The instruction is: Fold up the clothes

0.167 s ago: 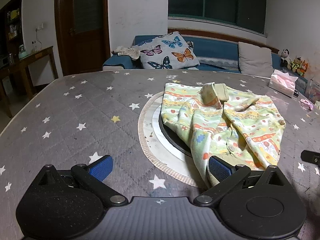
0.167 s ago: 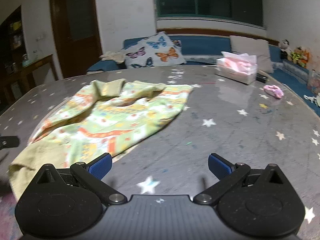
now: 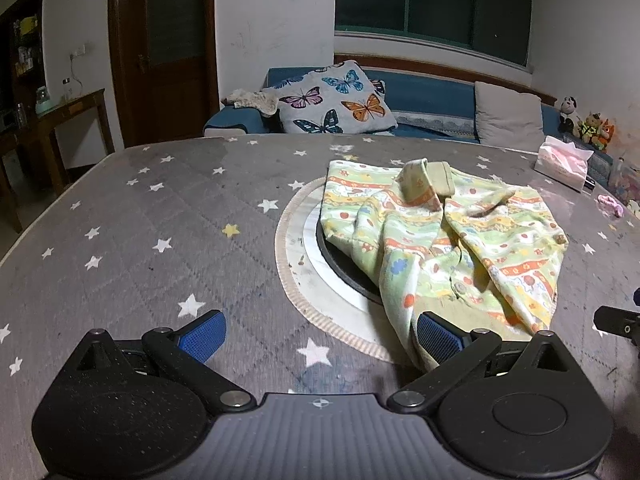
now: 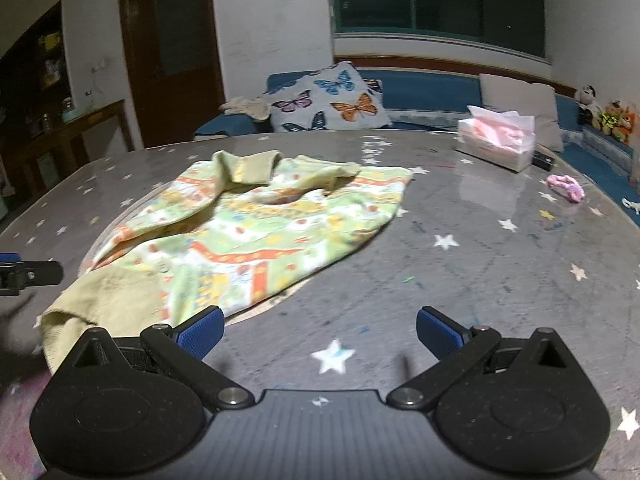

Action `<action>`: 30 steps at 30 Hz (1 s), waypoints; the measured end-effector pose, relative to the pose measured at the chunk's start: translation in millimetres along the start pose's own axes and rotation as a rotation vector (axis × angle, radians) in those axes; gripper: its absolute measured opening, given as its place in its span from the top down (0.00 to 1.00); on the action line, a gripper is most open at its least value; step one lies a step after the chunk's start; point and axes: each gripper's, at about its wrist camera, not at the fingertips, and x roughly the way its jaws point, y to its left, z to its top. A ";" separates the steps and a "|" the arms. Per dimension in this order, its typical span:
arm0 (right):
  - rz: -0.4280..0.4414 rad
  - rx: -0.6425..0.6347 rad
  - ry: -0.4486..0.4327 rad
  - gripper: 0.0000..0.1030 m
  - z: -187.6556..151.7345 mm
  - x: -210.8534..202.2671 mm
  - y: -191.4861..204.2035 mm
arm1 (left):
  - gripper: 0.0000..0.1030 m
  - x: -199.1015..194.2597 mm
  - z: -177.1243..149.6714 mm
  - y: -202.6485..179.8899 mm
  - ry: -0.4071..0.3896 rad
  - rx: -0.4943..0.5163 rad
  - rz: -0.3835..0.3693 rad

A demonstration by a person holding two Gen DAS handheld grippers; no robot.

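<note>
A crumpled green and yellow patterned child's garment [image 3: 448,240] lies on the grey star-print table, partly over a round black insert [image 3: 340,260]. It also shows in the right wrist view [image 4: 248,240]. My left gripper [image 3: 320,334] is open and empty, low over the table; its right fingertip [image 3: 436,338] is at the garment's near hem. My right gripper [image 4: 320,330] is open and empty, with its left fingertip [image 4: 200,330] next to the garment's near edge. Each gripper's tip shows at the edge of the other's view [image 3: 616,320] [image 4: 28,274].
A pink tissue box [image 4: 496,142] stands at the table's far right, with a small pink item [image 4: 566,186] near it. A blue sofa with a butterfly cushion [image 3: 332,100] lies beyond the table. A wooden side table [image 3: 60,120] stands at the left.
The right gripper has come slightly nearer the garment's near edge. The left gripper has barely moved.
</note>
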 end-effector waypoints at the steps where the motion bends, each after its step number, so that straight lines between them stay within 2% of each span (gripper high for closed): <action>1: -0.001 0.003 0.000 0.00 0.3 -0.3 -0.3 | 0.00 0.4 -0.6 -1.0 0.002 0.002 0.001; 4: -0.015 0.004 -0.002 0.00 3.6 -4.8 -2.0 | 0.00 -1.5 -7.5 -5.1 0.003 0.002 -0.007; 12: 0.033 -0.028 0.012 0.00 1.9 -4.2 16.2 | 0.00 -2.1 -11.3 -4.0 0.018 0.021 -0.024; 30: 0.086 -0.059 0.065 0.00 18.7 13.9 17.2 | 0.00 14.6 3.9 -17.7 0.027 0.076 -0.032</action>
